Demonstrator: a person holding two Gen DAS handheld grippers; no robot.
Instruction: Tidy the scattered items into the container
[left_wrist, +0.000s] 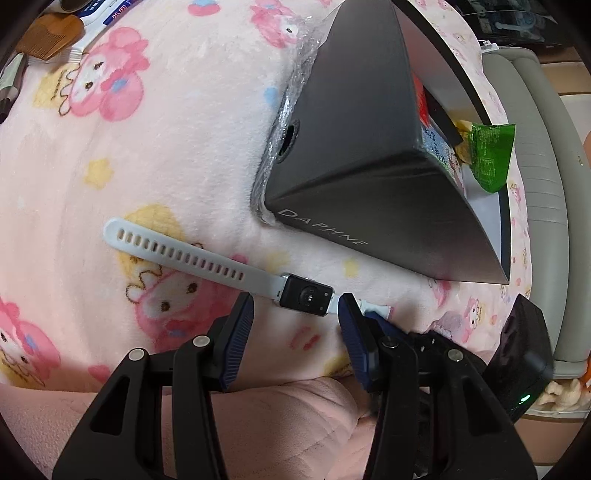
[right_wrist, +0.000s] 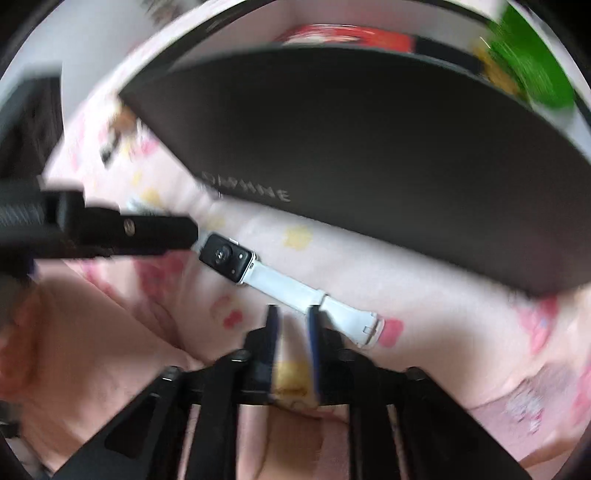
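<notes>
A white-strapped smartwatch (left_wrist: 207, 266) lies face down on the pink cartoon blanket (left_wrist: 166, 147), its black body (left_wrist: 306, 295) just beyond my left gripper (left_wrist: 297, 308). That gripper is open and empty, its fingertips on either side of the watch body. The dark grey box marked DAPHNE (left_wrist: 369, 155) stands behind the watch and holds a green packet (left_wrist: 489, 155) and a red item. In the blurred right wrist view the watch (right_wrist: 280, 284) lies before my right gripper (right_wrist: 293, 317), which is open with a narrow gap, empty, at the short strap. The box (right_wrist: 369, 155) fills the background.
A wooden comb (left_wrist: 50, 37), a toothbrush and a tube lie at the far left of the blanket. A grey sofa edge (left_wrist: 543, 184) runs along the right. The left gripper's arm (right_wrist: 122, 232) reaches in from the left in the right wrist view.
</notes>
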